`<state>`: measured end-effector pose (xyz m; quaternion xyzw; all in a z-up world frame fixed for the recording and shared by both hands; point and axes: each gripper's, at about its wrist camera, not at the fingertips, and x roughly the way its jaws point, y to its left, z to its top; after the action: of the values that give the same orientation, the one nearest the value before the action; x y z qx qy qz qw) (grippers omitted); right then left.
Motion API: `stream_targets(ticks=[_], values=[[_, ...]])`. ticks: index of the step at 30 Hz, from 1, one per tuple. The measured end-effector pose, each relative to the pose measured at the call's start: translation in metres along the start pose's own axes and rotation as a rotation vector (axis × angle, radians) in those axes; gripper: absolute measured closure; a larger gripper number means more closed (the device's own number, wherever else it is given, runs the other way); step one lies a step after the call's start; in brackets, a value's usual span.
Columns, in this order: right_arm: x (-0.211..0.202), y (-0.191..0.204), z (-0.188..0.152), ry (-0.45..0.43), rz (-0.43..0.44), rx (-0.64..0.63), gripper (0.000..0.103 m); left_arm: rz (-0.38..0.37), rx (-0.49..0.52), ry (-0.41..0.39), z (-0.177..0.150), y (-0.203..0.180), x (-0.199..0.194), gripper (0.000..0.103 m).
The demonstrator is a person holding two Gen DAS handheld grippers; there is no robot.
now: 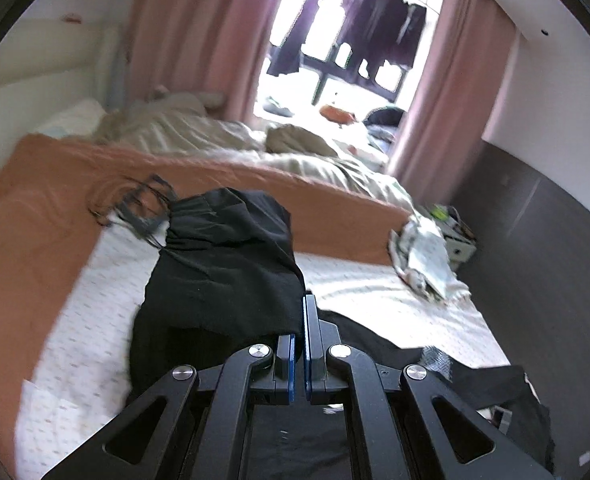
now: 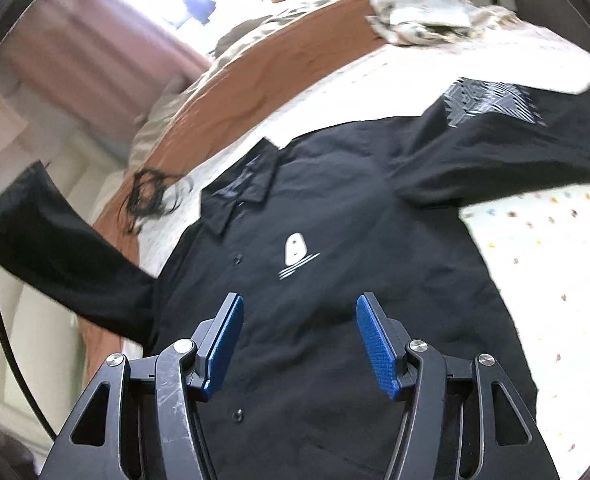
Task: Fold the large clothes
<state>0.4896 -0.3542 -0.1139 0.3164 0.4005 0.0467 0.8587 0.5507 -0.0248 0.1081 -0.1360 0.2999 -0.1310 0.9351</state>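
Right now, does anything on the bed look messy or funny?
Yes. One sleeve of the black shirt is bunched up in the left gripper instead of lying flat. A tangle of black cord also sits loose on the bed near the collar.

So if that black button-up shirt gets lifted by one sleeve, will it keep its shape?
Probably not. The black button-up shirt looks floppy: the sleeve pinched by the left gripper already bunches and droops. It seems light, so the body would likely drag across the white dotted sheet.

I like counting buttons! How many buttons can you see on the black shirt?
2. One button sits just left of the white logo on the black shirt; the other button is lower down, beside the right gripper. The fingers may hide more.
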Motion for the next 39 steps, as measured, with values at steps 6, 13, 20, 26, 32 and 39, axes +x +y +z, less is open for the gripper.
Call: stream_targets(ticks=[6, 13, 20, 26, 32, 39], values=[[-0.001, -0.011, 0.010, -0.010, -0.009, 0.052, 0.043, -0.062, -0.002, 0.081, -0.027, -0.018, 0.049, 0.101], [0.002, -0.024, 0.018, -0.005, -0.031, 0.093, 0.043, -0.066, -0.029, 0.247, -0.070, -0.013, 0.086, 0.030], [0.012, -0.012, 0.016, 0.010, -0.048, 0.057, 0.043, -0.028, -0.068, 0.220, -0.079, 0.034, 0.059, 0.030], [0.035, 0.029, 0.006, 0.031, -0.036, -0.066, 0.043, 0.080, -0.082, 0.182, -0.086, 0.087, 0.024, 0.030], [0.057, 0.074, -0.008, 0.055, -0.068, -0.210, 0.039, 0.165, -0.104, 0.191, -0.105, 0.139, 0.005, 0.030], [0.078, 0.135, -0.021, 0.012, -0.158, -0.431, 0.030, 0.230, -0.120, 0.226, -0.127, 0.182, 0.004, 0.031]])
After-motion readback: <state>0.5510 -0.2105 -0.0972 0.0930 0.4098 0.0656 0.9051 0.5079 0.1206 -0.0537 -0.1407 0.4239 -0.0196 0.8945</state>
